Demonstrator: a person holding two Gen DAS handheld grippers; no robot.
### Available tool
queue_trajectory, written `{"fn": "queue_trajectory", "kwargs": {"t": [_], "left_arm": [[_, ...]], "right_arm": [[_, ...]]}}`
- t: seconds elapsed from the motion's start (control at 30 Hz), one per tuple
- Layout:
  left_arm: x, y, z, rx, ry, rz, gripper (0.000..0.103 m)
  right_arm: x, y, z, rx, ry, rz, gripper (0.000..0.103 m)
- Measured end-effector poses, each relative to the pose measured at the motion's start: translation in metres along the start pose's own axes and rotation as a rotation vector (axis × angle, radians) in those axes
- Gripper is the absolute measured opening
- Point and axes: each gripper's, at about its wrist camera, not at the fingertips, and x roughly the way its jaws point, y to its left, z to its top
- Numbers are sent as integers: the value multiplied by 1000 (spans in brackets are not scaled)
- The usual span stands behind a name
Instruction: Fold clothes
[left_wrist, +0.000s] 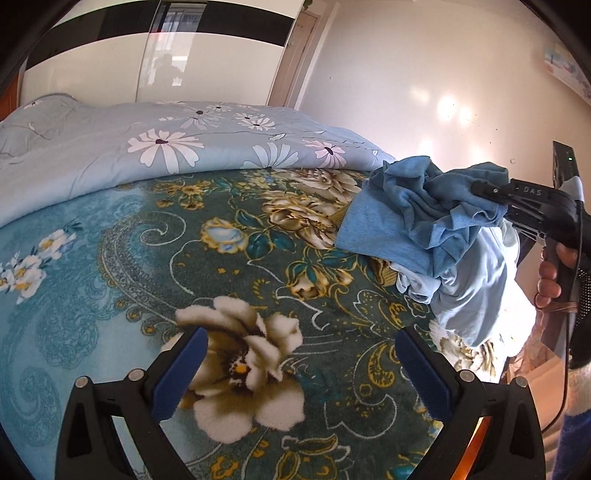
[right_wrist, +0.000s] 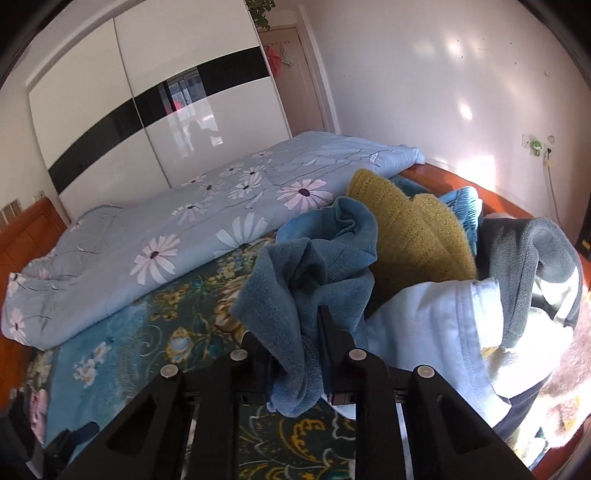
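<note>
One gripper (right_wrist: 314, 354), the right, pinches a blue garment (right_wrist: 314, 266) off the pile for folding, while the left gripper (left_wrist: 295, 365) hovers open over the bed (left_wrist: 147, 258).

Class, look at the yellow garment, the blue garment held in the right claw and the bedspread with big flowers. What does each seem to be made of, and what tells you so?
Yellow garment: looks like knitted yarn, matt, with ribbed rows of stitches. Blue garment, pinched in the right claw: probably fleece, matt with a fuzzy nap. Flowered bedspread: seems a plush pile blanket, its printed flowers soft-edged and furry.
</note>
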Motion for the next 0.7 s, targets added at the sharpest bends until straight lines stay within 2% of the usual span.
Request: {"fn": "queue_trajectory", "kwargs": {"t": [0.17,0.43,0.57,0.7], "left_arm": [[-37,29,-7,-67,-38,-7,103],[-115,75,-10,-146,-163,-9,103],[-153,102,-17,-167,-229,24,103],[-187,132,-30,-185,-287,78,103]], "right_arm": [[-38,47,15,1,-27,163,16],[-116,162,36,-137,-81,401,16],[-153,206,35,-221,-103,526,16],[-169,241,26,-287,-93,635,16]]}}
